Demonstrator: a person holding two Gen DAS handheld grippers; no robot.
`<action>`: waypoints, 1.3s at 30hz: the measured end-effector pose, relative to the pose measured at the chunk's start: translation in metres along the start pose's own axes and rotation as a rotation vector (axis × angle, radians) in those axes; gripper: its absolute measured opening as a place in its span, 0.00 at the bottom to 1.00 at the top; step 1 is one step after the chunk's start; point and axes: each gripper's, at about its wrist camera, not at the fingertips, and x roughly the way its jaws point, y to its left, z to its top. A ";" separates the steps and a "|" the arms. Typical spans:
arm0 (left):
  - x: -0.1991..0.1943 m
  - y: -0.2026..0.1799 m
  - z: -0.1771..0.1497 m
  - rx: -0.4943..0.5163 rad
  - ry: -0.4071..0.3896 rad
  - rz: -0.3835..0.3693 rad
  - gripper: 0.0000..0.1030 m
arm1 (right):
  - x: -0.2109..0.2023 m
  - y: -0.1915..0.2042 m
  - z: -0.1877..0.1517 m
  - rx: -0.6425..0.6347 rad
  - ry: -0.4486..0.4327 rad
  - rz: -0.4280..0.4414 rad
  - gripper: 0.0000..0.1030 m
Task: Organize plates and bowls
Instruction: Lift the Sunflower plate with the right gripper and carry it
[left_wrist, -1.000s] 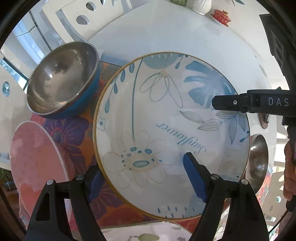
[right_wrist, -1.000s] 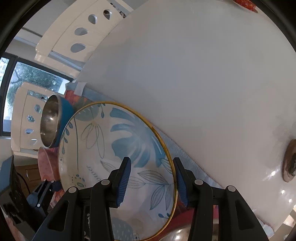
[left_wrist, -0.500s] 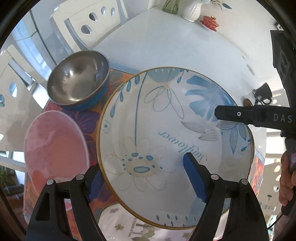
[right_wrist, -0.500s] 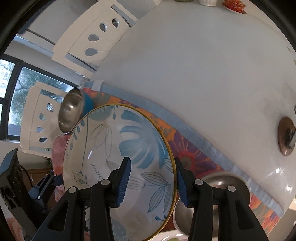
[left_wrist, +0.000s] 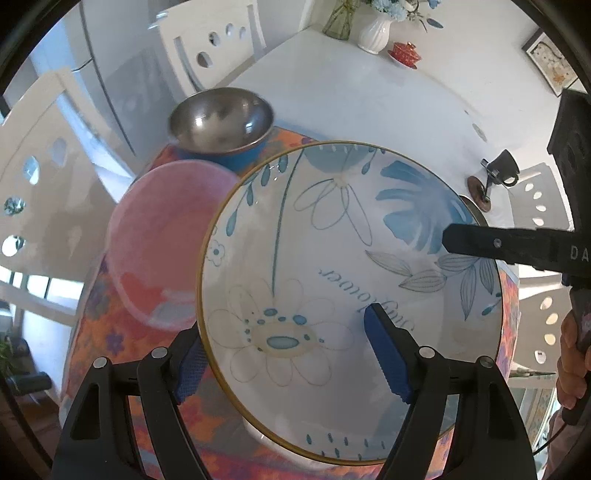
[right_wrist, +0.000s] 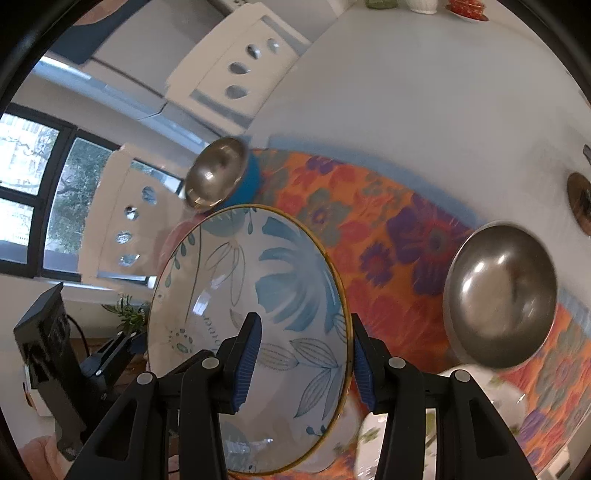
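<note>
A large white bowl (left_wrist: 332, 240) with blue flowers and a gold rim hangs tilted above the table, carried from two sides. My left gripper (left_wrist: 286, 358) is shut on its near wall, one pad inside and one under the rim. My right gripper (right_wrist: 304, 363) is shut on the opposite rim of the same bowl (right_wrist: 240, 295); one of its black fingers (left_wrist: 480, 243) reaches over the bowl in the left wrist view. A pink plate (left_wrist: 166, 236) and a steel bowl (left_wrist: 221, 122) with a blue outside lie below on the floral mat.
The floral mat (right_wrist: 369, 221) lies on a white table (left_wrist: 351, 92). A second steel bowl (right_wrist: 502, 291) and a white patterned dish (right_wrist: 509, 402) sit on the mat. A vase (left_wrist: 375, 33) and a red cup (left_wrist: 404, 51) stand at the far end. White chairs surround the table.
Both grippers have risen with the floral bowl held between them. The table has dropped away, and the pink plate, the mat and the second steel bowl have come into fuller view.
</note>
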 end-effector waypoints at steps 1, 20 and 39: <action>-0.003 0.003 -0.005 -0.004 -0.007 -0.004 0.74 | 0.000 0.007 -0.007 -0.001 0.000 0.010 0.45; -0.035 0.101 -0.079 0.180 0.011 -0.069 0.74 | 0.055 0.094 -0.136 0.189 -0.063 0.059 0.45; -0.002 0.138 -0.130 0.232 0.112 -0.080 0.74 | 0.119 0.115 -0.225 0.339 -0.068 0.022 0.45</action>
